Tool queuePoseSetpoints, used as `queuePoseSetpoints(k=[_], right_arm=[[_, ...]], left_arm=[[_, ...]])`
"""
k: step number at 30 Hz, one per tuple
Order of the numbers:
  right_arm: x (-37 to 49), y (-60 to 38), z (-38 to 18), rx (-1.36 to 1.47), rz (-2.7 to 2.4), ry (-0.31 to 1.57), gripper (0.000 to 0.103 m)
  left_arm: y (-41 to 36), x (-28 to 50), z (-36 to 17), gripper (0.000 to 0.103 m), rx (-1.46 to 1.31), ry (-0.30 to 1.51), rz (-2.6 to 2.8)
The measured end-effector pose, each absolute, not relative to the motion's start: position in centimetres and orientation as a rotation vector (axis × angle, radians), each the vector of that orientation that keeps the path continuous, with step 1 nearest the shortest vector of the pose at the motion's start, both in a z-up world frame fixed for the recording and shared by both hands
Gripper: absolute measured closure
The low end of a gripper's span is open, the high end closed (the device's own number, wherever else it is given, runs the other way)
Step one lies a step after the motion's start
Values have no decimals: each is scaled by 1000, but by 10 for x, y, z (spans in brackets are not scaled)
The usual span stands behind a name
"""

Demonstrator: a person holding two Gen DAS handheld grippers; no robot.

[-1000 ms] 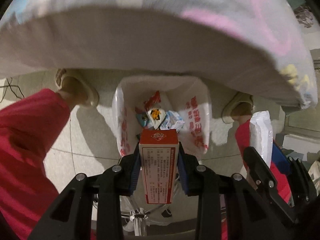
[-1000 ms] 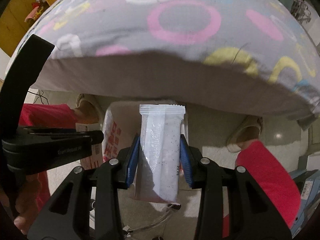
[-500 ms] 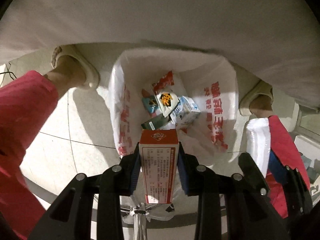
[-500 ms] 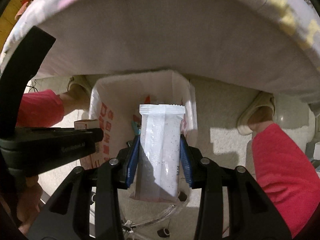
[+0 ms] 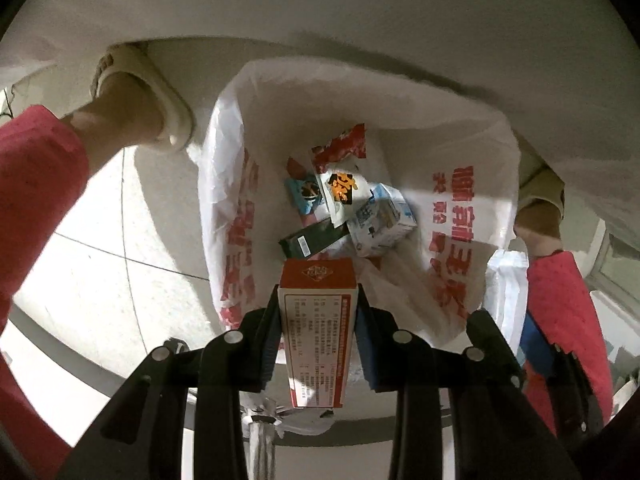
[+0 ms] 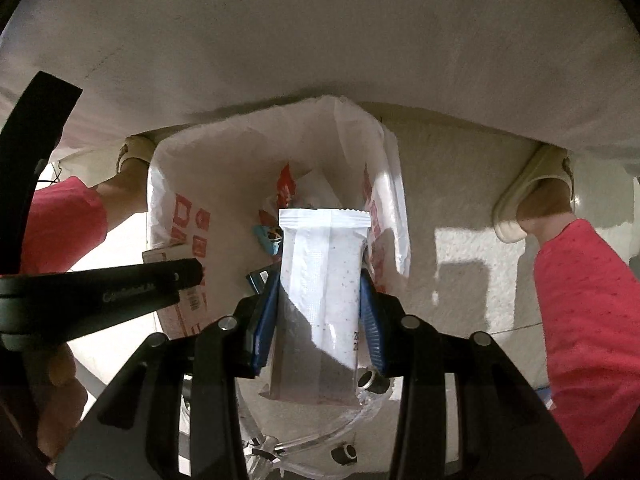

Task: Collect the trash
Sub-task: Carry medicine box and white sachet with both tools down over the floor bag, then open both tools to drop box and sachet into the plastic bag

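Pale floor tiles (image 5: 100, 264) carry one white plastic bag with red print (image 5: 472, 216), its mouth wide, lying ahead of and below both tools. Inside it lie about five discarded packets, among them one black carton (image 5: 312, 238) and one blue-and-white milk carton (image 5: 382, 220). One left hand-held gripper (image 5: 318, 320) pinches one red-and-white cardboard box (image 5: 316, 336) above the bag's near edge. One right hand-held gripper (image 6: 320, 300) pinches one white speckled foil sachet (image 6: 322, 280) over the bag. Two beige slippers (image 5: 140, 92) flank the bag.
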State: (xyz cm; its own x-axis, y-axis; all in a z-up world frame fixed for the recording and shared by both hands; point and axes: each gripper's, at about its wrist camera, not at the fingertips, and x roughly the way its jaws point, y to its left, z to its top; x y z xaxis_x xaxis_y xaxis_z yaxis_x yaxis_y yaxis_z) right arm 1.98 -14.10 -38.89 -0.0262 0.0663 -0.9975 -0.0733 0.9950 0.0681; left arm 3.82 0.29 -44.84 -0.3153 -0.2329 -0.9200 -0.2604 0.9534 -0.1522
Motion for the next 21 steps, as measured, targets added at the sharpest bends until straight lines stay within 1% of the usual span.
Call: queuePoseSetpoints(k=[12, 21], right_arm=[[27, -140, -409, 7, 98, 1630, 65], [29, -134, -421, -5, 113, 1654, 65]], left_arm=[[4, 49, -464, 70, -409, 1934, 31], [1, 48, -468, 70, -384, 1946, 36]])
